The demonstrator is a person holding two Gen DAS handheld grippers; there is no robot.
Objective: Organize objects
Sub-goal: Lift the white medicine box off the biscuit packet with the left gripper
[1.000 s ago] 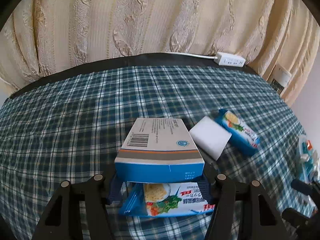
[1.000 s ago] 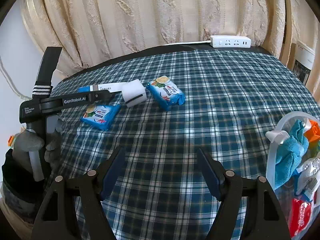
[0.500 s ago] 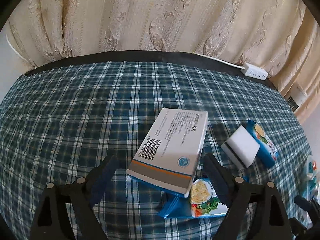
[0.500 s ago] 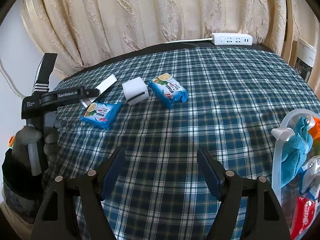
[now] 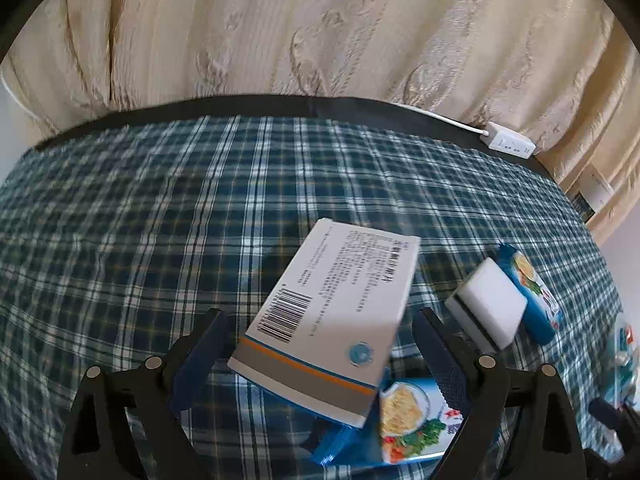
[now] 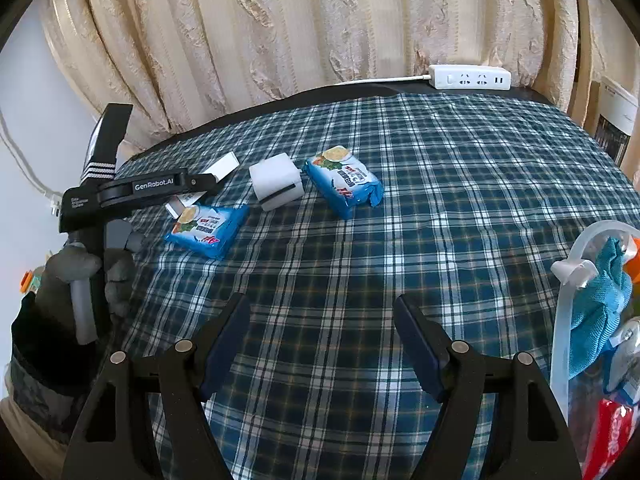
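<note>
A white box (image 5: 332, 312) with a barcode and blue-orange end lies tilted on a blue noodle packet (image 5: 408, 424), between the fingers of my open left gripper (image 5: 320, 364), which does not touch it. A white sponge block (image 5: 486, 306) and a second blue packet (image 5: 534, 292) lie to the right. In the right wrist view the box (image 6: 218, 170) is half hidden by the left gripper, next to the packet (image 6: 206, 228), the sponge (image 6: 276, 180) and the other packet (image 6: 344, 184). My right gripper (image 6: 322, 344) is open and empty, well short of them.
A clear plastic container (image 6: 568, 280) with a blue cloth (image 6: 596, 304) and other items stands at the right. A white power strip (image 6: 470, 77) lies at the table's far edge by the curtain. The checked tablecloth (image 6: 400, 240) covers the table.
My left gripper let go of the white box, opened wide and drew back and turned left. The box now lies tilted on the packet. The right gripper has barely moved.
</note>
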